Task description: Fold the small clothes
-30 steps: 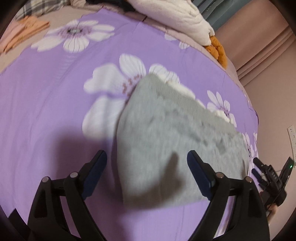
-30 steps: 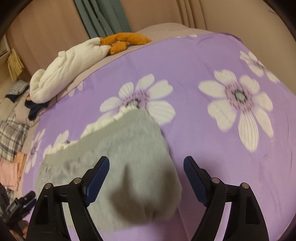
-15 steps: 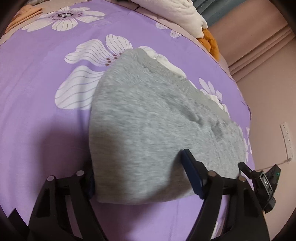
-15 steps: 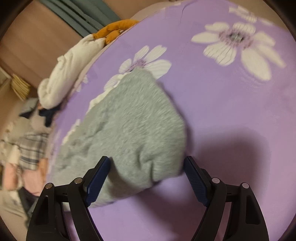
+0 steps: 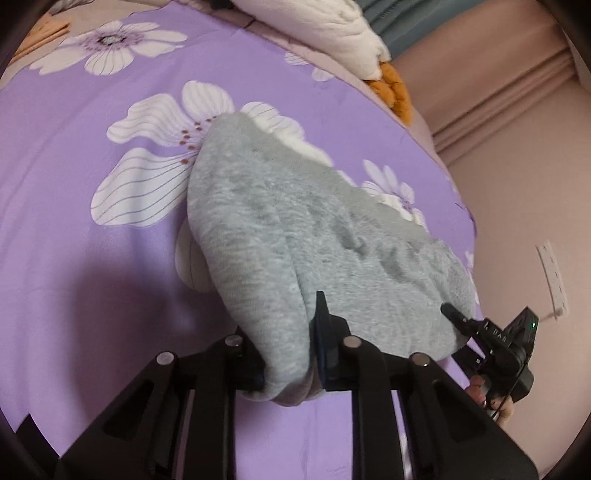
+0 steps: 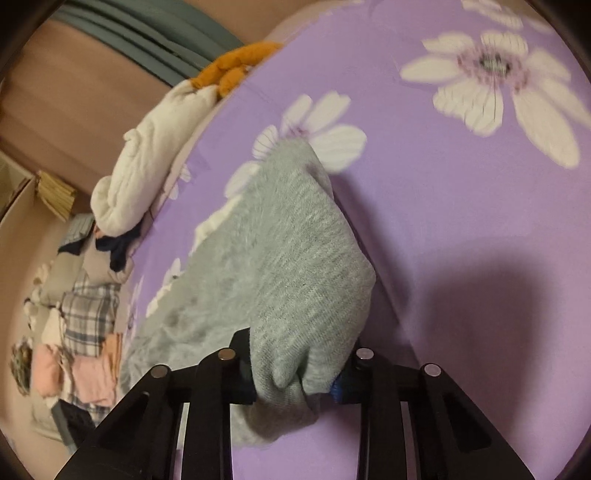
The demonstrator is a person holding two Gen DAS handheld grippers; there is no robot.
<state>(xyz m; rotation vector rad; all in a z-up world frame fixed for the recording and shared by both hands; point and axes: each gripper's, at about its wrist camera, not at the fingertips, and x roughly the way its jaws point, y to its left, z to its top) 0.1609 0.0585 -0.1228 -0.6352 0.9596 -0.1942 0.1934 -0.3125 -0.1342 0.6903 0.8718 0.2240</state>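
A small grey knit garment [image 5: 314, 236] lies on the purple flowered bedsheet [image 5: 74, 240]. A white frilled edge shows along its far side. My left gripper [image 5: 288, 354] is closing on the near left corner of the garment, and its pads pinch a bunched fold of the cloth. In the right wrist view the same grey garment [image 6: 288, 266] runs away toward the upper left. My right gripper [image 6: 295, 369] is closing on its near right corner, with a lump of fabric squeezed between the blue pads. Both held corners are bunched up off the sheet.
A rolled white quilt [image 5: 332, 26] and an orange cloth [image 5: 391, 92] lie at the far edge of the bed. Plaid and pink folded clothes [image 6: 88, 332] are piled at the left. The bed's right edge drops to a pink wall with an outlet [image 5: 554, 280].
Both grippers came forward over the garment's near corners and their jaws went from wide apart to pinched on the grey fabric. The cloth now bunches at each grip.
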